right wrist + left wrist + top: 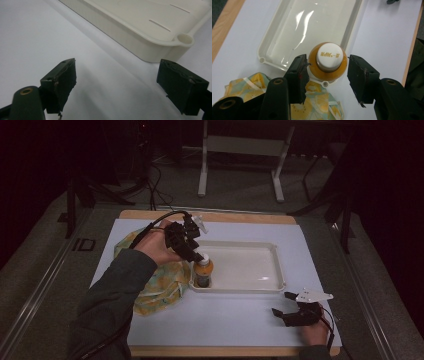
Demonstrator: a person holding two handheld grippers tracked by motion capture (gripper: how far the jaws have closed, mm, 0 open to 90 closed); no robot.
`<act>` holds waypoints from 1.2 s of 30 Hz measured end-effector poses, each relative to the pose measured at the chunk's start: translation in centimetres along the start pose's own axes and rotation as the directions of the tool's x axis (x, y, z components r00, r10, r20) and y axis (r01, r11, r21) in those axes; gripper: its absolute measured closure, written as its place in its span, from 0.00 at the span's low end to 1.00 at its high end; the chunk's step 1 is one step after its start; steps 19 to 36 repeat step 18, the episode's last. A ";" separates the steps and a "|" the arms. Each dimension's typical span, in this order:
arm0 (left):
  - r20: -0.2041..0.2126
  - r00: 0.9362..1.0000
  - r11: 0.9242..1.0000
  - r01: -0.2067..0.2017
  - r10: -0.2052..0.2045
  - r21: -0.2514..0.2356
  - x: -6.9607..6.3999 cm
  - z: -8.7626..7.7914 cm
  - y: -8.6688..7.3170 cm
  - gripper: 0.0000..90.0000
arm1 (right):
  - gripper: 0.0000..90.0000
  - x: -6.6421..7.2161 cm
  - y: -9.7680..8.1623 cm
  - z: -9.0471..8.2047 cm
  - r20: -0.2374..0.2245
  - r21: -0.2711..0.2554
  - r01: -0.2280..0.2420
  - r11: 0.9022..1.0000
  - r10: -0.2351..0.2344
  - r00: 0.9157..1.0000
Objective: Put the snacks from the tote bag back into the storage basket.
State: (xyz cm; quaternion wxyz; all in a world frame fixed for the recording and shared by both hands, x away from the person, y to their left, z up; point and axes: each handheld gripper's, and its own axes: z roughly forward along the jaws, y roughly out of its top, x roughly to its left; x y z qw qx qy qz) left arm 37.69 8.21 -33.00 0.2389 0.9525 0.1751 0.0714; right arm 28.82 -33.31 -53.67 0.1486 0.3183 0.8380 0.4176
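A: Dark room, bare frame legs at back; white sheet over a wooden counter (235,351).

B: Bottle?

A: Orange bottle (203,271), white cap, upright in near-left corner of the cream tray (272,287). Seems put there to stand steady against the rim.

B: Left gripper (327,71)?

A: Over the cap, jaws apart, one either side of the shoulder. Left pad looks close to touching, right one clear. Prob. just freeing it or about to clamp; can't tell which.

B: Cloth?

A: Lemon-print cloth (160,285) bunched just left of tray, partly under the left forearm. Out of the way, likely.

B: Right side?

A: Right gripper (283,306) low near front-right edge of counter, jaws wide, holding nothing. Parked near tray corner, prob. waiting.
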 end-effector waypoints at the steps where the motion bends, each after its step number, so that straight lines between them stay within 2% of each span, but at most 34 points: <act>1: -0.003 1.000 1.000 0.002 -0.002 -0.004 0.0 -0.2 -0.1 0.56 | 0.17 0.0 0.0 0.0 0.000 0.000 -0.001 1.000 0.001 1.000; 5: -0.014 1.000 1.000 0.017 -0.018 -0.026 0.2 -0.6 -0.9 0.56 | 0.17 0.0 0.0 0.0 0.000 0.000 -0.002 1.000 0.002 1.000; 12: -0.039 0.998 0.998 0.043 -0.045 -0.034 0.3 -0.8 -2.4 0.56 | 0.17 0.0 0.0 0.0 0.001 0.000 -0.002 1.000 0.002 1.000; 18: -0.028 0.996 0.993 0.082 -0.084 -0.090 0.3 -0.7 -4.5 0.55 | 0.17 0.0 0.0 0.0 0.001 0.001 -0.002 1.000 0.002 1.000; 36: -0.028 0.996 0.993 0.082 -0.084 -0.090 0.3 -0.7 -4.5 0.55 | 0.17 0.0 0.0 0.0 0.001 0.001 -0.002 1.000 0.002 1.000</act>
